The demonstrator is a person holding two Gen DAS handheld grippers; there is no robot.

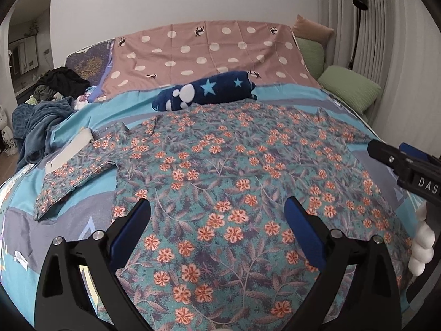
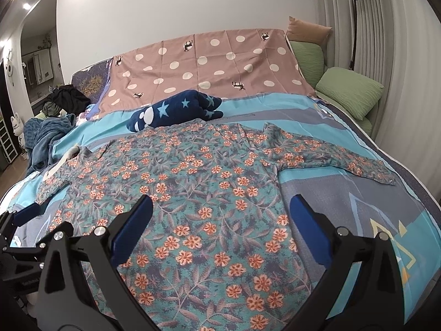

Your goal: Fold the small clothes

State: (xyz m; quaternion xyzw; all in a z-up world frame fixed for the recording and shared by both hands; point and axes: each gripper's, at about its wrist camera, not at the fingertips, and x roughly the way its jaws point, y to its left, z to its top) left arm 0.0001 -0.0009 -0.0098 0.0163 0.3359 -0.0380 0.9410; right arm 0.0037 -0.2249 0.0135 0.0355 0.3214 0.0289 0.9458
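Teal floral long-sleeved top (image 1: 234,171) spread flat on the bed (image 2: 358,143); left hand-held gripper (image 1: 217,212) and right hand-held gripper (image 2: 220,209) both released above its near hem.

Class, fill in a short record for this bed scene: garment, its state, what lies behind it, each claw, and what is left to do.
garment: floral top, teal with orange flowers
state: spread flat on the bedspread, both sleeves out, unfolded
behind it: navy star blanket, rolled up
left claw: open, above the lower part of the top, holding nothing
right claw: open, above the top's right half, holding nothing
left to do: every fold
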